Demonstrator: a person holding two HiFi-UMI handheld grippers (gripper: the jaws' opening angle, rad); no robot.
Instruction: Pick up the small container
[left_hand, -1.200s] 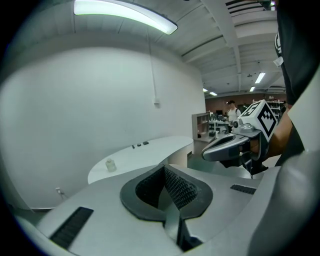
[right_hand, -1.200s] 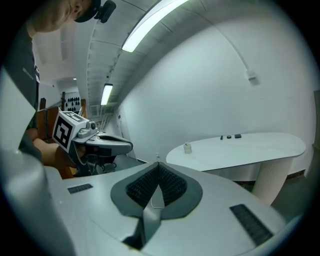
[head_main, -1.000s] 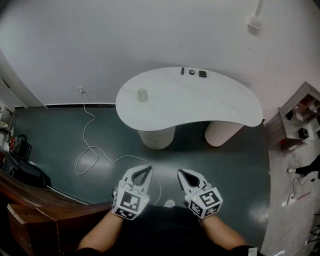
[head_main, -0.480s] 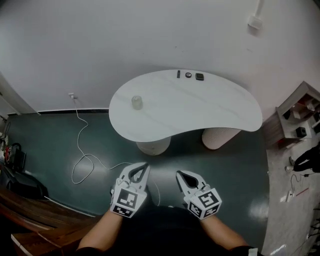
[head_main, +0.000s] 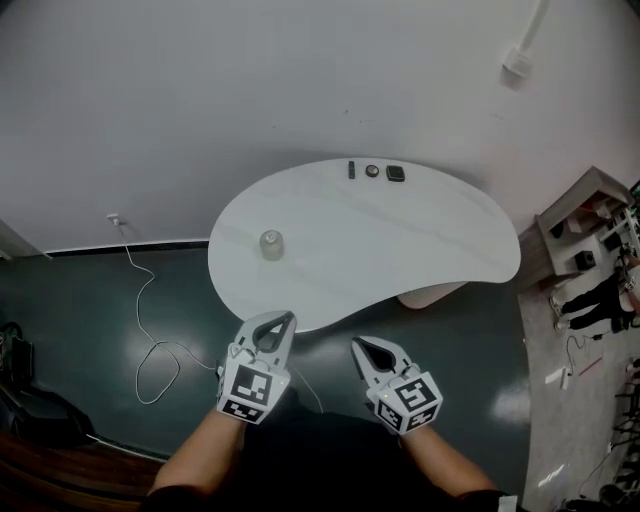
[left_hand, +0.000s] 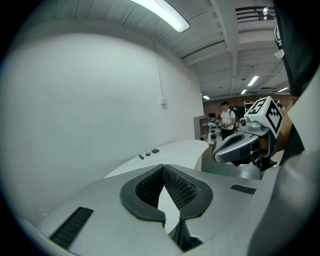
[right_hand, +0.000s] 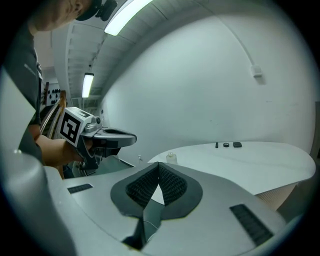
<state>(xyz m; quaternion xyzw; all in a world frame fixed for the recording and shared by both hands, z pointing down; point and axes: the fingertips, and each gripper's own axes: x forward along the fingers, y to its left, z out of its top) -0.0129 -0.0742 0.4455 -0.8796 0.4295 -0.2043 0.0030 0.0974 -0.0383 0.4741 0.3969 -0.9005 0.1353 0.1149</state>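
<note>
A small pale container (head_main: 270, 244) stands upright on the left part of a white kidney-shaped table (head_main: 400, 250); the right gripper view shows the container (right_hand: 171, 157) small and far off. Both grippers hang over the dark floor, short of the table's near edge. My left gripper (head_main: 283, 320) is shut with nothing in it, its tips meeting in its own view (left_hand: 163, 166). My right gripper (head_main: 362, 346) is also shut and empty, tips together (right_hand: 159, 164).
Three small dark items (head_main: 372, 171) lie at the table's far edge by the white wall. A white cable (head_main: 150, 330) trails over the floor at left. A shelf unit (head_main: 590, 225) stands at right, and a person (left_hand: 227, 120) stands far off.
The view has moved toward the table, which now sits lower and nearer the grippers. Both grippers stay shut and keep their place side by side.
</note>
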